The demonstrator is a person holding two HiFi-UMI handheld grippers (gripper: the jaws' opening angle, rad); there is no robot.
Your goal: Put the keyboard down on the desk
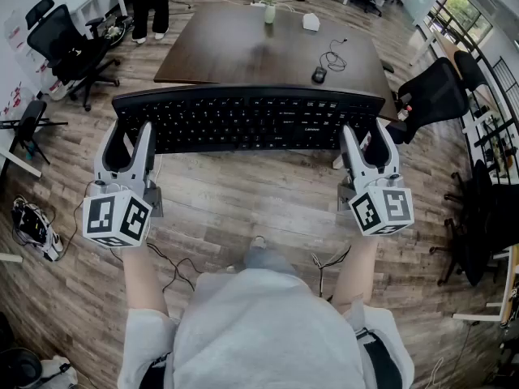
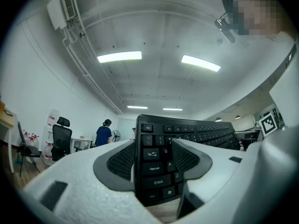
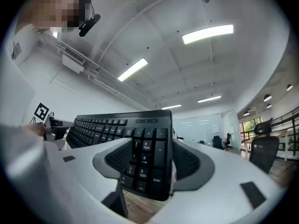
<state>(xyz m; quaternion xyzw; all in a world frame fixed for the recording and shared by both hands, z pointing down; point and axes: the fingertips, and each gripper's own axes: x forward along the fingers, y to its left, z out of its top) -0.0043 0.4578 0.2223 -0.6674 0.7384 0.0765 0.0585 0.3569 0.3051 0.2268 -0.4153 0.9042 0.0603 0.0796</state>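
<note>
A long black keyboard (image 1: 247, 120) hangs level in the air over the wooden floor, just in front of the dark desk (image 1: 259, 47). My left gripper (image 1: 128, 140) is shut on the keyboard's left end, my right gripper (image 1: 367, 140) on its right end. In the left gripper view the keyboard (image 2: 159, 167) stands on edge between the dark pads (image 2: 119, 162), Esc-key end nearest. In the right gripper view the keyboard's (image 3: 145, 157) number-pad end sits between that gripper's pads (image 3: 191, 164).
On the desk lie a black mouse (image 1: 319, 74) with its cable, a vase of flowers (image 1: 269, 6) and a white object (image 1: 310, 23). Office chairs stand at the left (image 1: 69, 51) and right (image 1: 434, 96). A person (image 1: 150, 2) stands at the far left. Cables (image 1: 174, 262) lie on the floor.
</note>
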